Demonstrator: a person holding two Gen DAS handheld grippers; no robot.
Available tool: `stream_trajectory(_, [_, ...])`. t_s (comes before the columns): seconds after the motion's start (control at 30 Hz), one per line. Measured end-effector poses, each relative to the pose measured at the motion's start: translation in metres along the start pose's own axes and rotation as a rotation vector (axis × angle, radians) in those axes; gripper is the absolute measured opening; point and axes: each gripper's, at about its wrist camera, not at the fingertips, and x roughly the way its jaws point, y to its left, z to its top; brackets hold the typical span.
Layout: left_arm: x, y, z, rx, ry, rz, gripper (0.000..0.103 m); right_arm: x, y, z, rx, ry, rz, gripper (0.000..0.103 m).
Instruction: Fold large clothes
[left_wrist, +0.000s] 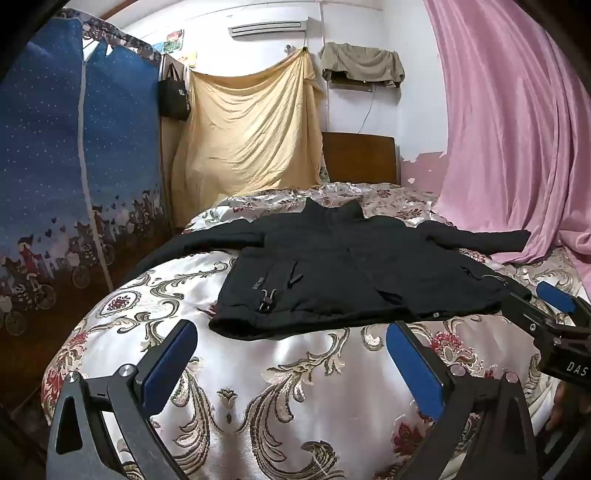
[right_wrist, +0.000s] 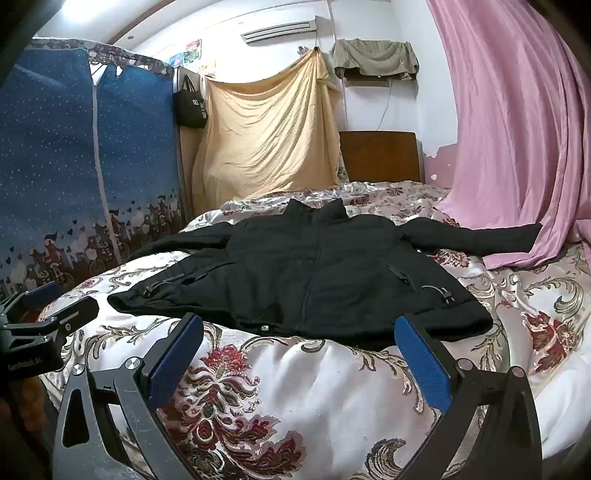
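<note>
A black jacket (left_wrist: 354, 266) lies flat and face up on the bed, collar at the far end, both sleeves spread out sideways; it also shows in the right wrist view (right_wrist: 314, 273). My left gripper (left_wrist: 291, 343) is open and empty, just short of the jacket's near hem, toward its left corner. My right gripper (right_wrist: 299, 336) is open and empty, at the hem near its right corner. Each gripper appears in the other's view: the right one (left_wrist: 546, 310) at the right edge, the left one (right_wrist: 55, 306) at the left edge.
The bed has a shiny floral cover (left_wrist: 280, 398). A blue fabric wardrobe (left_wrist: 55, 166) stands to the left. A pink curtain (left_wrist: 517, 129) hangs on the right and touches the bed. A yellow sheet (left_wrist: 251, 129) and wooden headboard (left_wrist: 358, 158) stand behind.
</note>
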Motion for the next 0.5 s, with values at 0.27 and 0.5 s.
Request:
stream_trajectory(0.27, [0.0, 0.0, 0.0001, 0.002, -0.001, 0.0, 0.103, 0.0037, 0.0011, -0.0011, -0.005, 0.004, -0.001, 0.102])
stream_trajectory(0.5, [-0.0002, -0.0001, 0.0, 0.002, -0.003, 0.001, 0.103, 0.0009, 0.0009, -0.0009, 0.0, 0.001, 0.001, 0.102])
